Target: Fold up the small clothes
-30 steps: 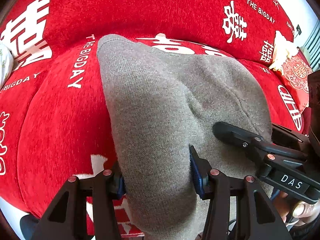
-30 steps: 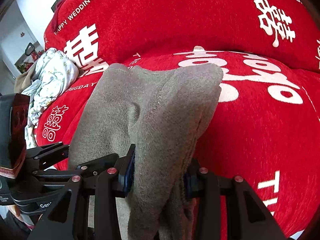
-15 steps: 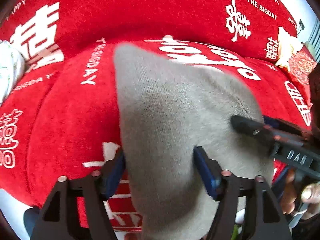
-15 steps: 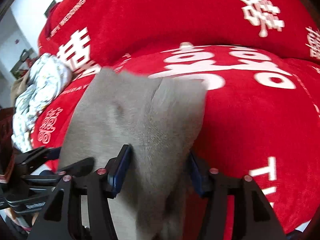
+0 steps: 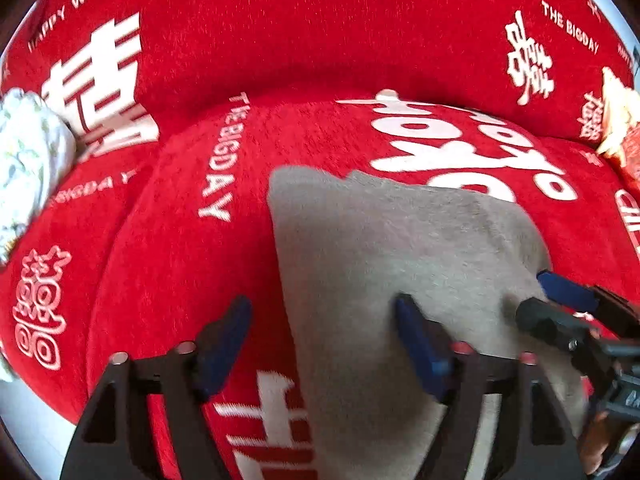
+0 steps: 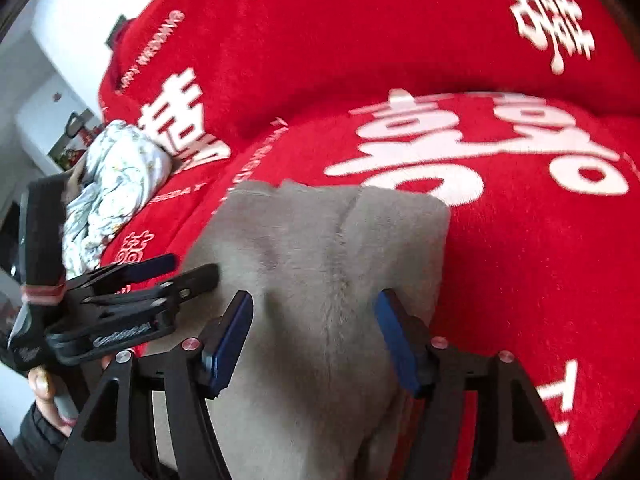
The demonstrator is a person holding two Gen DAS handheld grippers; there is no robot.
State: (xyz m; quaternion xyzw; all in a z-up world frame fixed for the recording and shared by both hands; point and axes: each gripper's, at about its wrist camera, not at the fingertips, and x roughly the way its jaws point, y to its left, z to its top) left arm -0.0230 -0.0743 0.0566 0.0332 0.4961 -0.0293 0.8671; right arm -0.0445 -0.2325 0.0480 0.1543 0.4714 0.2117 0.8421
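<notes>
A: Garment [image 5: 400, 264]?
B: Grey, on the red sofa [image 5: 320, 40] seat.
A: Tongs?
B: Left tongs [image 5: 324, 344], right tongs [image 6: 314, 336] just opening, wide, garment between both, pads off it.

A sofa fills the room's middle, draped in a red plush cover [image 5: 360, 48] printed with white double-happiness signs and "THE BIGDAY". At its left end lies a bundle of white floral cloth [image 6: 116, 184]; at its right end sits a cream and red cushion [image 5: 618, 124]. Beyond the left end stands a white wall [image 6: 72, 24] in daylight, with a cluttered shelf [image 6: 74, 140] below.
</notes>
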